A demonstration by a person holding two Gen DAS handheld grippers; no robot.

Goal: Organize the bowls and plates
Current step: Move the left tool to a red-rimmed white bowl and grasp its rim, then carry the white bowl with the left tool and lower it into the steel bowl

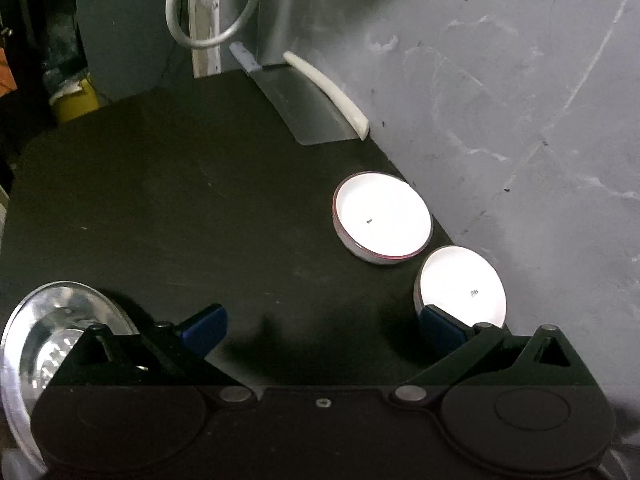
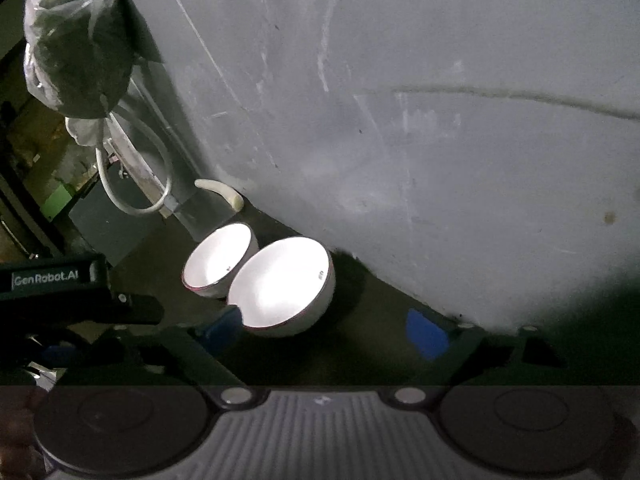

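Observation:
Two white bowls with thin red rims stand side by side on the black table (image 1: pixel 180 208) against the grey wall: the far bowl (image 1: pixel 382 218) (image 2: pixel 220 260) and the near bowl (image 1: pixel 460 292) (image 2: pixel 282 282). A shiny steel plate (image 1: pixel 44 332) lies at the table's near left, partly hidden behind my left gripper's body. My left gripper (image 1: pixel 322 330) is open and holds nothing; its right fingertip (image 1: pixel 440 330) overlaps the near bowl's rim. My right gripper (image 2: pixel 324 334) is open too, with its left fingertip (image 2: pixel 224 328) just in front of the near bowl.
A cleaver (image 1: pixel 308 108) and a pale curved bar (image 1: pixel 332 92) lie at the back by the wall (image 1: pixel 520 80). A white hose loop (image 1: pixel 212 12) hangs behind. A yellow container (image 1: pixel 76 100) sits beyond the table's left edge. A plastic-wrapped dark bundle (image 2: pixel 76 40) hangs above.

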